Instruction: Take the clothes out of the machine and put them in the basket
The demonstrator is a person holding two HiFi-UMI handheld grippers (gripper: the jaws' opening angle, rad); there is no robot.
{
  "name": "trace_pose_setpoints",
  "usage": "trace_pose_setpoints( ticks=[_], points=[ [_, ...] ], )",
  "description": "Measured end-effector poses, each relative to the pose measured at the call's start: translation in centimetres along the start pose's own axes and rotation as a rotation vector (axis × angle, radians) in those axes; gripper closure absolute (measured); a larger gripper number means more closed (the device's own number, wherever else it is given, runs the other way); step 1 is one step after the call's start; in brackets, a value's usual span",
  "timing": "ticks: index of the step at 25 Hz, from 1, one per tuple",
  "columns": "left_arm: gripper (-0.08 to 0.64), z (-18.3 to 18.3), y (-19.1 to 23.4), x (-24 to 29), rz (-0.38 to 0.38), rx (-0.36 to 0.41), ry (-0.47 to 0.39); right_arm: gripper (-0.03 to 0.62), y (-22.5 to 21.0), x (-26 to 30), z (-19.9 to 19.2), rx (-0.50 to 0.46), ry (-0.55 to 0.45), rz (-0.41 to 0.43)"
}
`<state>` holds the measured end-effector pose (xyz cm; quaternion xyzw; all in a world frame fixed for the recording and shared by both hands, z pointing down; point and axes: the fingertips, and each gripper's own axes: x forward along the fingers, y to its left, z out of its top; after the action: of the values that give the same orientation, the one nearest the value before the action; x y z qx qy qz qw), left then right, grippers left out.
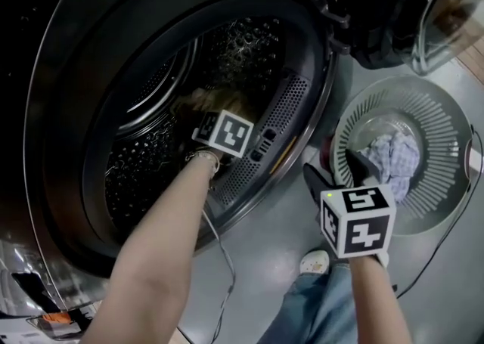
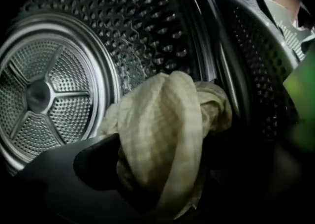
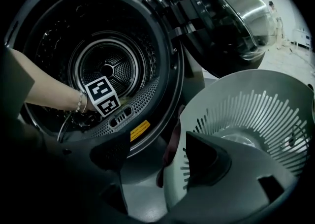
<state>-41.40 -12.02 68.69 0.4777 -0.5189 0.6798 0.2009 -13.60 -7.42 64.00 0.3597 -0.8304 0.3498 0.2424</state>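
A cream checked cloth (image 2: 162, 124) lies in the machine's perforated drum (image 2: 147, 26), bunched up between the jaws of my left gripper (image 2: 165, 169). The jaws stand wide and open around it; one dark finger (image 2: 96, 161) is beside the cloth, the other is lost in shadow. In the head view the left arm reaches into the drum (image 1: 151, 161), its marker cube (image 1: 224, 132) just below the cloth (image 1: 219, 100). My right gripper (image 1: 339, 175) hangs open and empty beside the grey basket (image 1: 446, 206), which holds a blue-white checked cloth (image 1: 395, 159).
The machine's door (image 1: 408, 2) hangs open at the upper right, above the basket (image 3: 236, 105). A dark red item (image 3: 172, 144) sits between the machine's front and the basket. A cable (image 1: 223, 274) trails from the left wrist; a shoe (image 1: 314, 261) stands on the grey floor.
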Motion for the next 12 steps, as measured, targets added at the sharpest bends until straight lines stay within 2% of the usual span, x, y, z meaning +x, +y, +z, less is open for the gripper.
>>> trace_pose_setpoints(
  ticks=[5,8,12],
  points=[
    [0.059,0.3,-0.7,1.3,-0.080,0.001,0.001,0.264,0.0,1.1,0.1,-0.039,0.002,0.017],
    [0.162,0.3,-1.7,1.4,-0.145,0.004,0.019,0.272,0.1,1.6,0.1,-0.052,0.006,0.015],
    [0.304,0.1,-2.1,0.3,-0.180,0.007,0.019,0.292,0.7,1.0,0.1,-0.043,0.009,0.025]
  ],
)
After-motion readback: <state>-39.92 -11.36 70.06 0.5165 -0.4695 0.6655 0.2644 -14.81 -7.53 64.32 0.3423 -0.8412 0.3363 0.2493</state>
